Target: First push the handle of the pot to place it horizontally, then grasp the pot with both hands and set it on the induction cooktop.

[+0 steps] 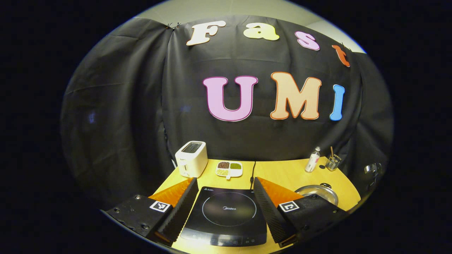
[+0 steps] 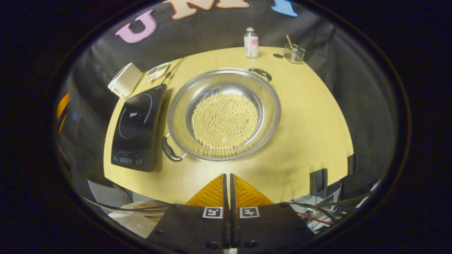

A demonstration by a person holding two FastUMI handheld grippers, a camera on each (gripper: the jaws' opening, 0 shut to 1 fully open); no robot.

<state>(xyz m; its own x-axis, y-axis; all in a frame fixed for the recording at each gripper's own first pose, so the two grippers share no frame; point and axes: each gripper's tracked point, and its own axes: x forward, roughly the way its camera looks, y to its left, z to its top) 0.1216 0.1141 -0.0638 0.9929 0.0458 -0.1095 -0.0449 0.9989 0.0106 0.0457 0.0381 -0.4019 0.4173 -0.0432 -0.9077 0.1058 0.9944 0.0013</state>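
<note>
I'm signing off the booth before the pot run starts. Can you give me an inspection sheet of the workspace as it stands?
Surface: yellow wooden table, bare in front of the pot.
Job's things: steel pot with pale beads inside, beside the induction cooktop, not on it; its handles lie diagonally, near-left and far-right.
Clutter: white toaster, divided snack dish, small bottle, glass with a stick, all along the back edge.
Grippers: left gripper open above the cooktop; right gripper shut, empty, short of the pot.
Cables: black cord behind the cooktop; loose wires below the table's near edge.
Surroundings: black cloth wall.
</note>
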